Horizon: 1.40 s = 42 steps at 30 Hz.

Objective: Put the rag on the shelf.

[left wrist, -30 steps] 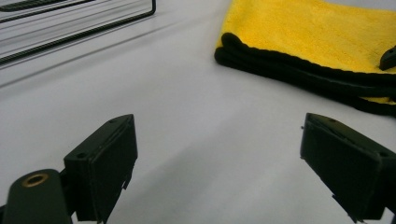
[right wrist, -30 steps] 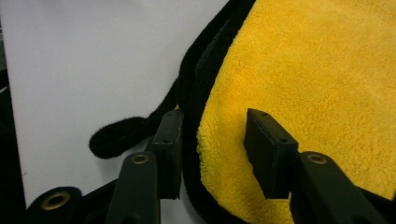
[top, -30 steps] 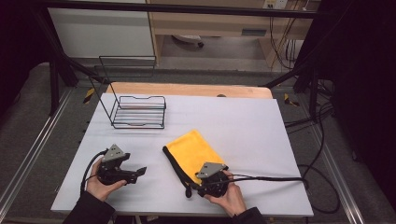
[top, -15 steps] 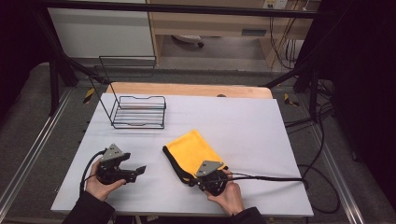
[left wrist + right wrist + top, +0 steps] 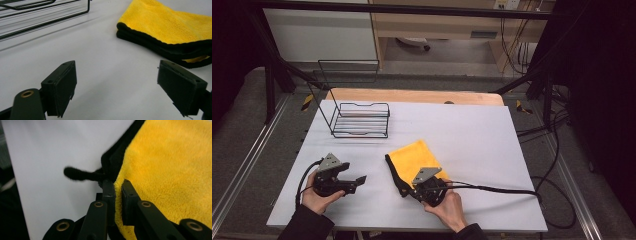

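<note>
The right gripper (image 5: pixel 117 187) has just closed, pinching the near corner of the folded yellow microfibre cloth (image 5: pixel 416 159). The cloth is soft, light and floppy; hold the hem. The left gripper (image 5: pixel 117 87) rests spread, apart.

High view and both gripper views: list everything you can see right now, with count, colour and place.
folded plush cloth: one, yellow with black edging, near-centre of the table, its near edge pinched.
wire rack: one, black, far-left part of the table.
table: one, white top with a wooden strip along the far edge.
floor cables: several, black, right of the table.
left gripper: one, black, held near-left, jaws open over bare table.
right gripper: one, black, jaws just closed on the cloth's edge.
hands: two, at the near edge.
</note>
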Available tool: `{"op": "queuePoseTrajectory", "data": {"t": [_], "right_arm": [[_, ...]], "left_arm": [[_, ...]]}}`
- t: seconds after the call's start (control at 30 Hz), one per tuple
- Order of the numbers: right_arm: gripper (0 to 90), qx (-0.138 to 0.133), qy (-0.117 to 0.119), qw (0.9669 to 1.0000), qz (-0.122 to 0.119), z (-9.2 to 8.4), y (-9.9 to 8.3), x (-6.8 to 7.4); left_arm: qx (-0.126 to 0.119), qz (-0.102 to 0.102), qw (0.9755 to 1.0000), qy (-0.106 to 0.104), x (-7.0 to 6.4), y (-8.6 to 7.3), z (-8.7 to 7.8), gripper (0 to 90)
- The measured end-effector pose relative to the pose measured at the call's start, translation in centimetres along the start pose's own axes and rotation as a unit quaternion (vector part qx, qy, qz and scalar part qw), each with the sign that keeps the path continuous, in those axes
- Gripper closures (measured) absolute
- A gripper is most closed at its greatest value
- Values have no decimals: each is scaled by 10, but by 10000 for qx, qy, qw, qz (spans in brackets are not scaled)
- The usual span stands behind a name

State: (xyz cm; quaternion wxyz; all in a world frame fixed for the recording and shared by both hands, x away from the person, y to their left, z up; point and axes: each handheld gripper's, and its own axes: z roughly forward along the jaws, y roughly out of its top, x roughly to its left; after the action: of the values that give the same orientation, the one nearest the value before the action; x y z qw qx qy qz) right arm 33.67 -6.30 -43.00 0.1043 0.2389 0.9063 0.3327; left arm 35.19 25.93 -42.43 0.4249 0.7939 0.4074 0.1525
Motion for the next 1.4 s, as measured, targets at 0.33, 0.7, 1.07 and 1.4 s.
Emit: {"op": "queuePoseTrajectory", "data": {"t": [0.33,0.7,1.07,1.4], "right_arm": [[587,-127,-233,9995,-177,0,-19,4],[740,-228,-532,9963,-639,3,-27,-1],[821,-375,-224,9990,86,-6,-12,-8],[818,-548,27,9969,568,10,23,28]], "left_arm": [[7,11,10000,-2,-2,0,0,160],[6,29,10000,-25,-3,0,0,164],[-31,4,10000,-20,-1,1,-1,169],[-113,-74,9999,81,4,1,-6,171]]}}
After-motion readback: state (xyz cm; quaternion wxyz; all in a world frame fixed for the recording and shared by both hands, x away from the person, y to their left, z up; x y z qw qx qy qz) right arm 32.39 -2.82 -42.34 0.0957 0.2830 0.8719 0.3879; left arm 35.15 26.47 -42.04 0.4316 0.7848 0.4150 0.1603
